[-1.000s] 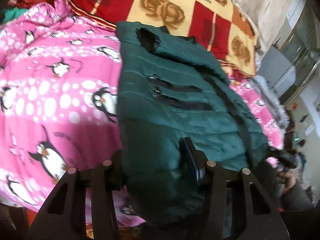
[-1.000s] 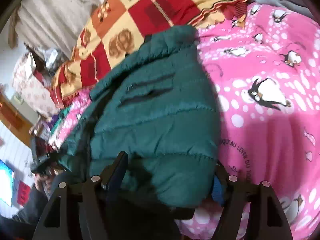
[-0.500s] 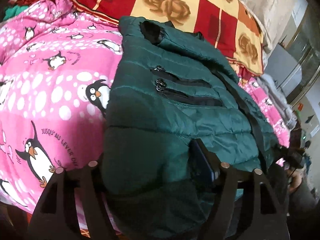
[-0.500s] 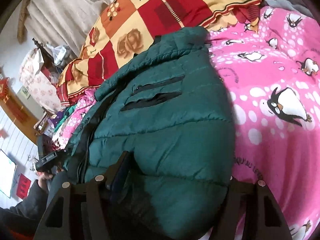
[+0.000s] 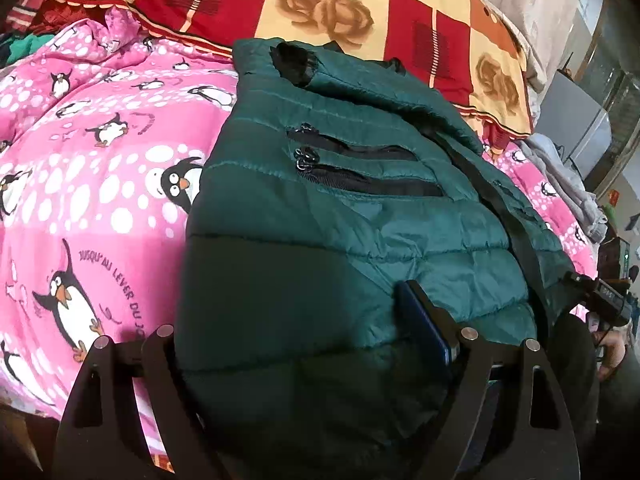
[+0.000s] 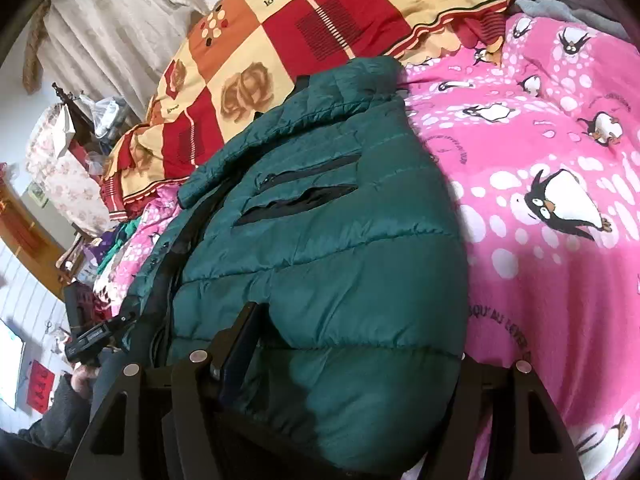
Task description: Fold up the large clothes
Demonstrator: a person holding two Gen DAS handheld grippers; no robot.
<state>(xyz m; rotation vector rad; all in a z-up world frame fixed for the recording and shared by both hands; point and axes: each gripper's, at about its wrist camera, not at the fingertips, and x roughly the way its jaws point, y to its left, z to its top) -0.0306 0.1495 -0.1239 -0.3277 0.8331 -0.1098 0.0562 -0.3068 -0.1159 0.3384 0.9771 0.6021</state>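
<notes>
Gripping the near hem, one item: left gripper [image 5: 304, 336], jaws spread wide around a thick bunch of the green puffer jacket [image 5: 340, 216], padding bulging between and over them; the blue-padded finger [image 5: 424, 328] presses into the cloth, the other is largely hidden beneath it.
Second item: right gripper [image 6: 352, 360], likewise spread around a fat fold of the same hem, one dark finger [image 6: 240, 332] visible against the padding, the other covered.
Position of jacket: lies on the pink penguin blanket [image 5: 92, 184], hem nearest both grippers, collar [image 5: 292, 60] farthest, touching the red-and-yellow checked quilt [image 5: 332, 4].
Long axis: runs straight away from the grippers, hem to collar; zip pockets [image 5: 360, 164] sit about midway.
Arms: both equally near, side by side along the hem, left gripper on the jacket's left portion, right gripper on its right.
Judgement: a fold would carry the hem forward along this axis toward the collar.
</notes>
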